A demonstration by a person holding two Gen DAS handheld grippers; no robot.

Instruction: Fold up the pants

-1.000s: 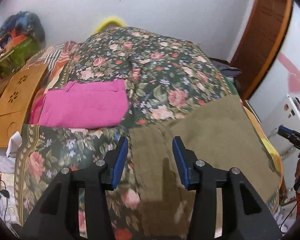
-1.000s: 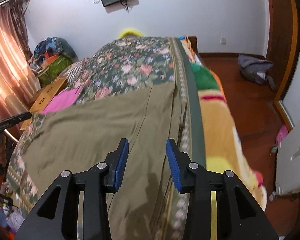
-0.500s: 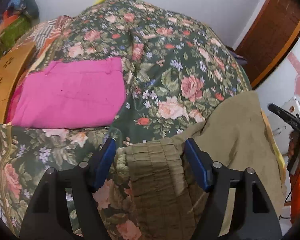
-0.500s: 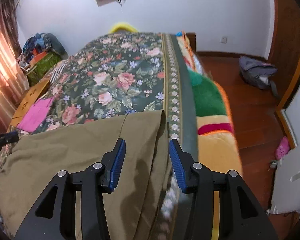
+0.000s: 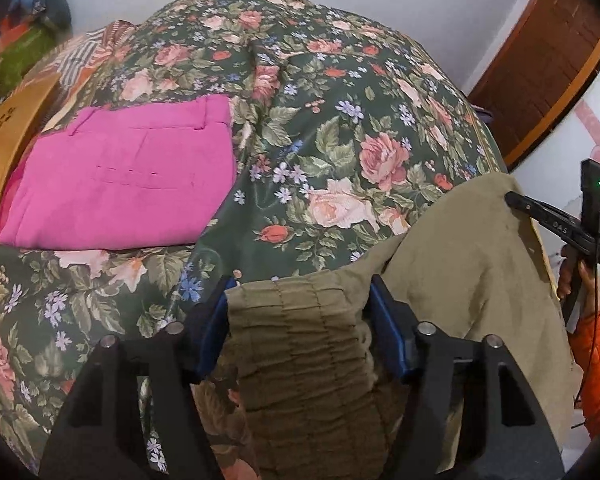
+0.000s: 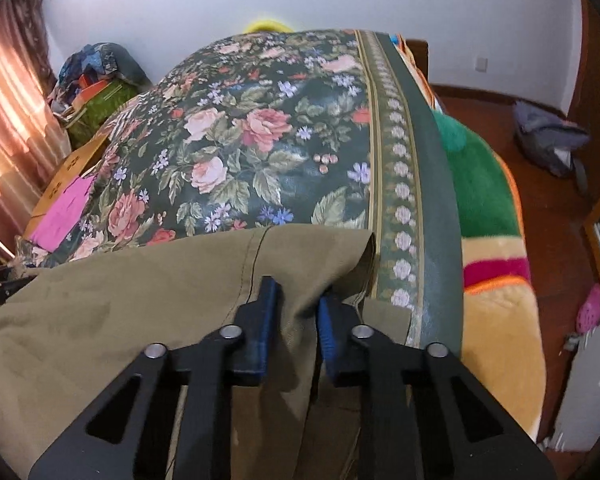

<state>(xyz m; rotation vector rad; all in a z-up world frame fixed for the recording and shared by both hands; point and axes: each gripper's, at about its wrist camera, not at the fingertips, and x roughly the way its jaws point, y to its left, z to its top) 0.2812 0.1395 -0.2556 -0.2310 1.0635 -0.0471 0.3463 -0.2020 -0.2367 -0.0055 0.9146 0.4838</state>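
Olive pants [image 5: 452,264], waistband ruched, folded over floral bedspread [image 5: 332,120]

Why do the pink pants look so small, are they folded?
Folded: the pink pants lie as a neat flat rectangle on the floral bedspread.

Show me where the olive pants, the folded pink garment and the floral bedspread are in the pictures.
olive pants [image 5: 300,344]: left wrist view, gathered elastic waistband.
folded pink garment [image 5: 124,172]: left wrist view, middle of its top face.
floral bedspread [image 6: 260,140]: right wrist view, bare rose-patterned part.
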